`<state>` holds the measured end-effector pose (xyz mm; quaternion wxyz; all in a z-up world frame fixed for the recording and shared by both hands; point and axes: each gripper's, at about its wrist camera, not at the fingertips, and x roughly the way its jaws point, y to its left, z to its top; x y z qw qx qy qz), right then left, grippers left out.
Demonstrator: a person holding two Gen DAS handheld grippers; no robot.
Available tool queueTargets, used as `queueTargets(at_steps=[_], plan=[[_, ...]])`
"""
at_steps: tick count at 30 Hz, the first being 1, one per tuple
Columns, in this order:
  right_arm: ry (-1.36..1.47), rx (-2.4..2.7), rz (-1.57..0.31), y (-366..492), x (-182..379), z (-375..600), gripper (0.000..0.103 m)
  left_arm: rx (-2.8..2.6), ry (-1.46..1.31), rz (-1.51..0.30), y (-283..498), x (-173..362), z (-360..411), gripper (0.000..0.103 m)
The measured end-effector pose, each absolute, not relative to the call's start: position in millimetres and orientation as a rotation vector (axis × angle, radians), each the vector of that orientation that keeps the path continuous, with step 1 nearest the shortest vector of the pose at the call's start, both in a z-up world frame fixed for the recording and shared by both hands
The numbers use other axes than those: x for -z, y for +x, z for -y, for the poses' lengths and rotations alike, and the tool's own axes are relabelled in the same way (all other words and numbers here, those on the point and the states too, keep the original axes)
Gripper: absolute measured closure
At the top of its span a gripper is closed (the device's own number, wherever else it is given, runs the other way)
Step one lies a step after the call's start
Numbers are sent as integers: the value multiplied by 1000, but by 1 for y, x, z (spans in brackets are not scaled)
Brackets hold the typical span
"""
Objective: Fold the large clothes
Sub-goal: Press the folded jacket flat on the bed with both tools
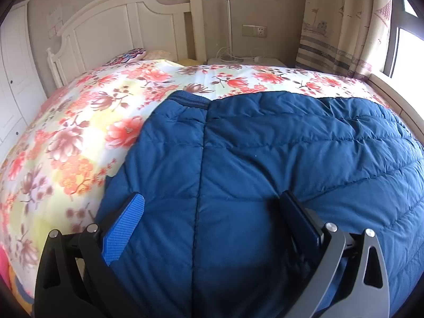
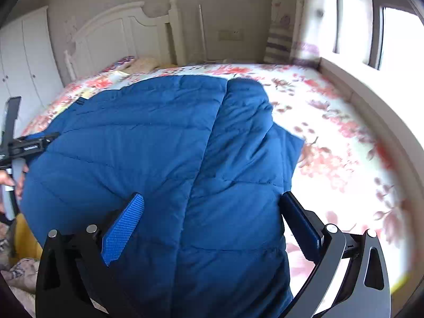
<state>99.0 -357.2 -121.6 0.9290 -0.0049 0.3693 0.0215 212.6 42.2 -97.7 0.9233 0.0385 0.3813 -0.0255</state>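
Note:
A large blue quilted down jacket (image 1: 265, 153) lies spread on the bed and fills the middle of both views (image 2: 159, 143). Its collar end points toward the headboard. My left gripper (image 1: 212, 204) is open, its jaws wide apart just above the jacket's near part, holding nothing. My right gripper (image 2: 212, 204) is also open and empty, above the jacket's near right edge; a folded-over panel (image 2: 246, 111) lies along that side. The left gripper's body also shows at the far left of the right wrist view (image 2: 16, 145), held by a hand.
The bed has a floral sheet (image 1: 79, 122) and a white headboard (image 1: 119, 26). A window ledge (image 2: 371, 100) runs along the bed's right side, with curtains (image 1: 339, 21). A nightstand (image 1: 246, 61) stands by the wall. White wardrobe doors (image 2: 29, 61) are at left.

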Motion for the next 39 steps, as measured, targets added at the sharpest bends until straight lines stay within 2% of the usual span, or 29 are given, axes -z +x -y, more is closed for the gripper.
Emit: queueTargets(at_steps=[4,6,10,14,22,27,35,39], plan=[[-31,-127,-646,77,97,327,5,139,57,-719,174,71,-25,2],[-98,-209,-616,67,92,300,5,180,136,-669,148,61,-5,2],[-296,-281,-642,61,115,245,5,252,264,-723,126,93,24,2],[-311,-302,-659,69,135,240,4,281,216,-674,121,115,10,2],[-256,-208,-675,63,120,282,5,197,195,-693,111,103,-20,2],[-56,-169,-730,66,131,341,5,113,95,-727,106,114,-69,2],[-200,-212,-647,58,103,270,5,77,130,-716,109,119,-65,2],[-309,-278,-677,70,120,222,5,86,125,-712,105,118,-64,2]])
